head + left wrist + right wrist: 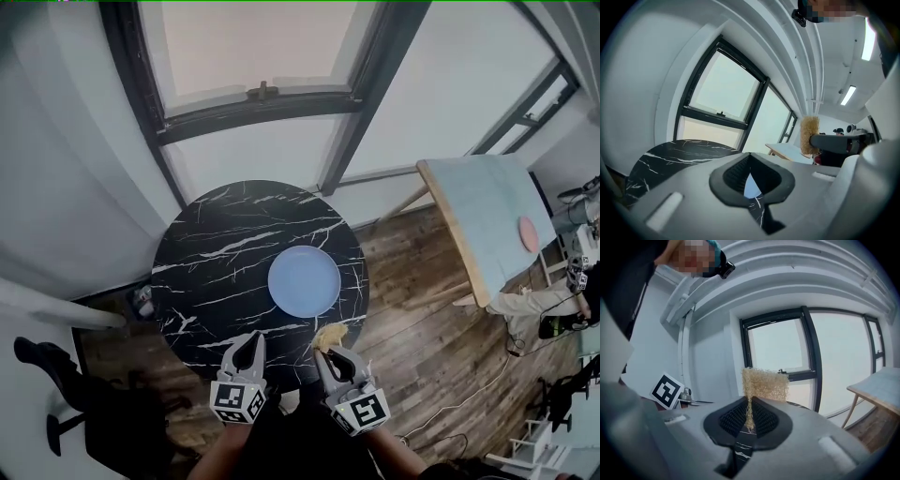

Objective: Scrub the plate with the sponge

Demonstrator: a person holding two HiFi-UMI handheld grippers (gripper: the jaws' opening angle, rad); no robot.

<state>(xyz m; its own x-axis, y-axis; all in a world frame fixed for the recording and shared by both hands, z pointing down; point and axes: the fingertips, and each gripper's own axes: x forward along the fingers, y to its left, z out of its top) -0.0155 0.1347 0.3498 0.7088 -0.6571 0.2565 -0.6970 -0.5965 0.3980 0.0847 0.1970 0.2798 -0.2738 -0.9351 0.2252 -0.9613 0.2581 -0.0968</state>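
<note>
Left gripper (251, 339): jaws closed, pad against pad, nothing between them. The left gripper view confirms this (750, 161); only a narrow gap under the closed tips shows a sliver of the plate (751, 186) and veined table top. Its marker cube (236, 400) sits at the rear, toward the person. The tips hover over the near edge of the round black marble table (216, 262), apart from the surface as far as the head view shows.

Plate (304, 280): pale blue, lying flat on the table, ahead of both grippers and between their lines of aim. It is clear of both sets of tips; neither tool touches it.

Right gripper (325, 353): jaws clamped on the sponge (329, 336), a coarse, straw-coloured fibrous pad. In the right gripper view (749, 404) the pads pinch the lower edge of the sponge (765, 385), and most of it stands up beyond the tips. The sponge is short of the plate, just over the near table edge. Seen from the left gripper, it stands off to that tool's right (809, 135).

Far right of the right gripper and well apart: a wooden side table (487, 216) with a small pink disc (529, 233) on it.
</note>
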